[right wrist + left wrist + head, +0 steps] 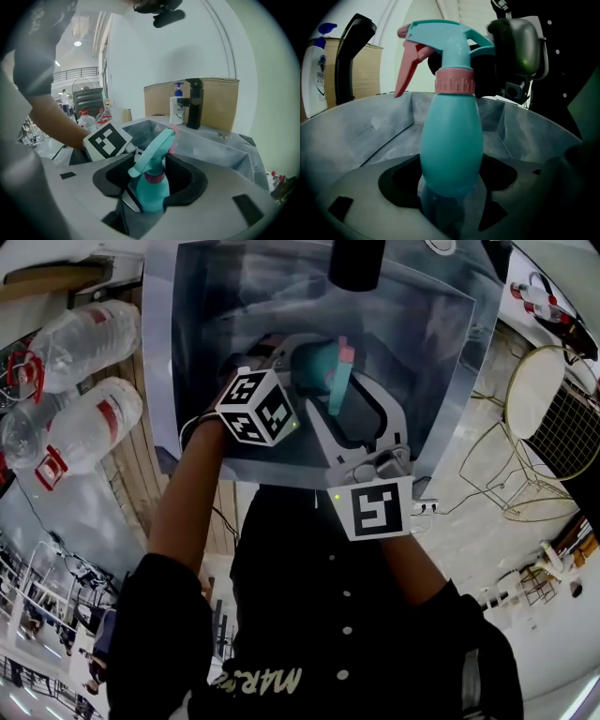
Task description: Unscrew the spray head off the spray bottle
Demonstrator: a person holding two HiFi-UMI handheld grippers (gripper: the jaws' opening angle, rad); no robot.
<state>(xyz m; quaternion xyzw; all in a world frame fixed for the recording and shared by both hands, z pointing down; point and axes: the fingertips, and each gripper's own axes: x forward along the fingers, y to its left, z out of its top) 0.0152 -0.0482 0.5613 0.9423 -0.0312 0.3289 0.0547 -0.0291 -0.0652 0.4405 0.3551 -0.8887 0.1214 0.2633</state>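
left gripper view: left hand-held gripper (450, 208) is clamped on the lower body of the teal spray bottle (451, 145), held over the steel sink (351, 140). spray head (450, 42) is seated on the pink collar (455, 80).
right gripper view: right hand-held gripper (149, 206) is partly open, jaws set either side of the bottle below the collar, pads not seen pressing.
head view: both grippers are seen meeting at the bottle over the sink. large water bottles (80, 399) are laid at the left.

A grey metal sink (225, 152) spreads below and ahead of the right gripper (152, 183). On its far ledge, beyond the jaws, stand a black faucet (194, 110) and, just left, a white pump bottle (177, 108).
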